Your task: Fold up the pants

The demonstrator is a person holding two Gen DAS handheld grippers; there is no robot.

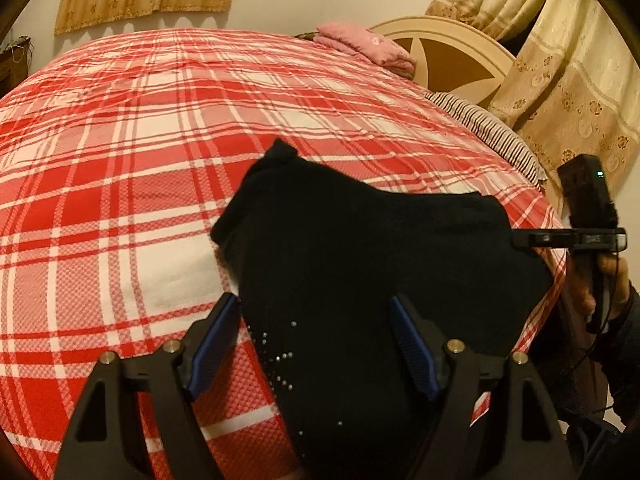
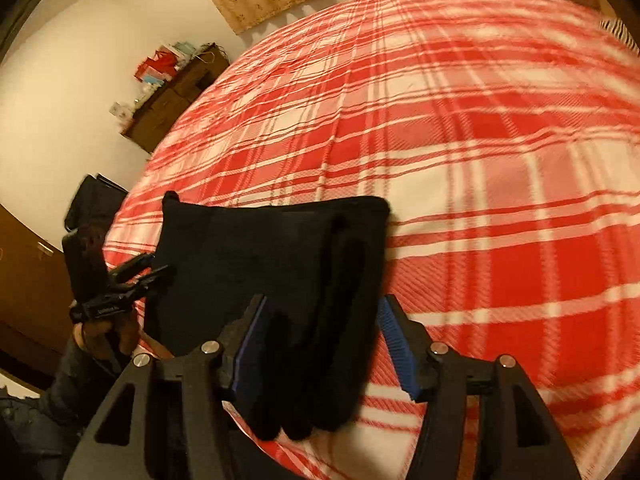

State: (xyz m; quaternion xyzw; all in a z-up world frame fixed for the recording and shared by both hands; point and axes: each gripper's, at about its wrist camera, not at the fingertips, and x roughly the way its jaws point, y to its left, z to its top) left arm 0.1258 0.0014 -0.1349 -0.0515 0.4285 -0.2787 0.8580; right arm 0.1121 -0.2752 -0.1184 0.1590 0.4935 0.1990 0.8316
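Black pants (image 1: 360, 264) lie folded into a thick bundle on the red and white plaid bed (image 1: 120, 168), near its front edge. My left gripper (image 1: 316, 340) is open, its blue pads either side of the bundle's near end. My right gripper (image 2: 320, 344) is open too, with the folded edge of the pants (image 2: 272, 264) between its pads. Each gripper shows in the other's view: the right one (image 1: 568, 238) at the bundle's right side, the left one (image 2: 132, 280) at its left side.
A pink folded cloth (image 1: 364, 46) and a striped pillow (image 1: 492, 132) lie by the cream headboard (image 1: 448, 44). Patterned curtains (image 1: 560, 64) hang at the right. A dark wooden cabinet (image 2: 172, 100) with clutter stands beyond the bed's left side.
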